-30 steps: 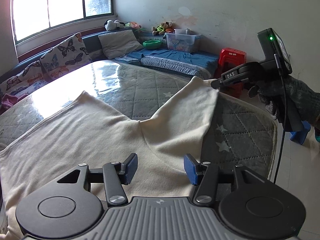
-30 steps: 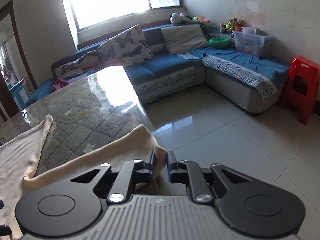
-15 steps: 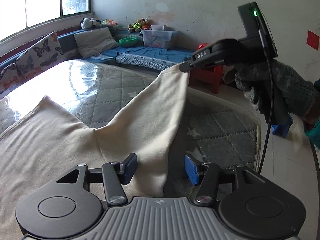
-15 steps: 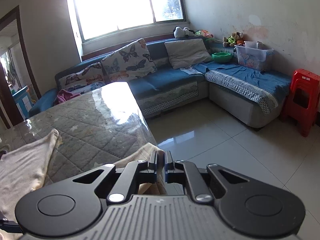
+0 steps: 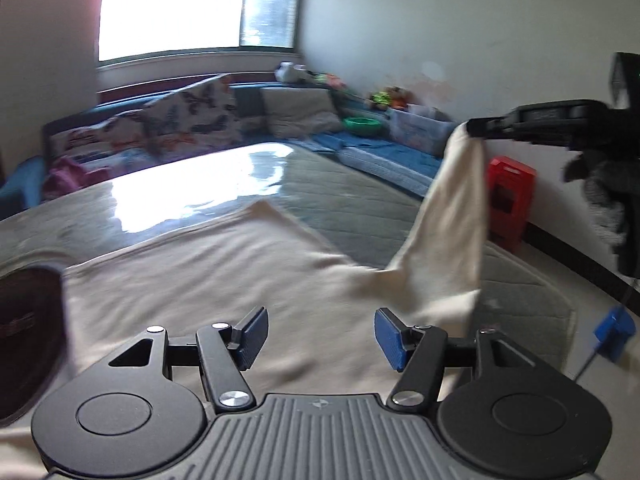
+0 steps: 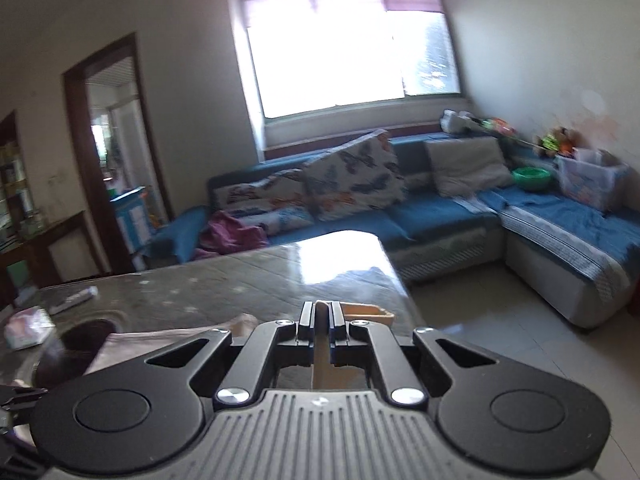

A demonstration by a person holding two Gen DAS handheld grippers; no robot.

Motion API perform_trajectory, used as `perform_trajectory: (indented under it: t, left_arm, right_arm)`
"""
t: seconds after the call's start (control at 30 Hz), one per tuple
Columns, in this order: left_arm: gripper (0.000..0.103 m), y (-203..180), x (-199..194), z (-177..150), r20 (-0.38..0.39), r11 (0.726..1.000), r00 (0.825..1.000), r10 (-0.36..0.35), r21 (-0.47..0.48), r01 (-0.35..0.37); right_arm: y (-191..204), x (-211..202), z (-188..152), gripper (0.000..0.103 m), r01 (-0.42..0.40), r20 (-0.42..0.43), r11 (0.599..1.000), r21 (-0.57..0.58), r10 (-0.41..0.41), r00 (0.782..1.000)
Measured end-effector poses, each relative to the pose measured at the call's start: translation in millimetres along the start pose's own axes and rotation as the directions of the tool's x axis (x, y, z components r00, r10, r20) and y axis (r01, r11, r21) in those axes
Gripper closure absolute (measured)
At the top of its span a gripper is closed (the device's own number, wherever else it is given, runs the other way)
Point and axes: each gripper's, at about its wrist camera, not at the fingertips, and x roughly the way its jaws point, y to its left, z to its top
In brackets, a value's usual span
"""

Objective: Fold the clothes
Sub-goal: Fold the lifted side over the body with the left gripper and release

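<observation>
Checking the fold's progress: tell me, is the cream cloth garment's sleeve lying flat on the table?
No, the right gripper holds the cream cloth garment's sleeve lifted above the table.

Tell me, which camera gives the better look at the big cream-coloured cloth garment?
The left wrist view: the cream-coloured cloth garment lies spread over the quilted table, one end lifted by the right gripper. The right wrist view shows only a pinched strip and an edge.

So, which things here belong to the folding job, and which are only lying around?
For the job:
- cream garment
- right gripper, shut on its corner
- left gripper, opening, empty
- table

Lying around:
- red stool
- green bowl
- butterfly cushion
</observation>
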Motion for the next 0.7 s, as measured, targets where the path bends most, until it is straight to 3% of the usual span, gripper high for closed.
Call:
perform_trajectory:
  t: [0.13,0.33,0.47,0.7]
  left_arm:
    - [0.041,29.4,-22.7,-15.1,0.006,0.995,0.997,0.074,-0.068,-0.074]
    - [0.041,50.9,-43.1,-39.3,-0.005,0.985,0.994,0.106,-0.139,-0.106]
    - [0.041,58.0,-52.5,-51.9,-0.011,0.979,0.993,0.120,-0.163,-0.120]
    - [0.041,70.1,-68.6,-62.2,-0.007,0.968,0.988,0.153,-0.199,-0.151]
  right_arm:
    - [50.5,5.3,8.6,0.097,-0.117,-0.008,0.989,-0.088,0.117,0.993]
    - [114.3,19.3,4.1,0.097,-0.265,-0.062,0.950,-0.164,0.258,0.964]
    - [155.1,31.8,-10.0,0.097,-0.351,-0.133,0.915,-0.199,0.329,0.935]
    - [211.4,53.8,-60.1,0.098,-0.472,-0.319,0.853,-0.222,0.394,0.862]
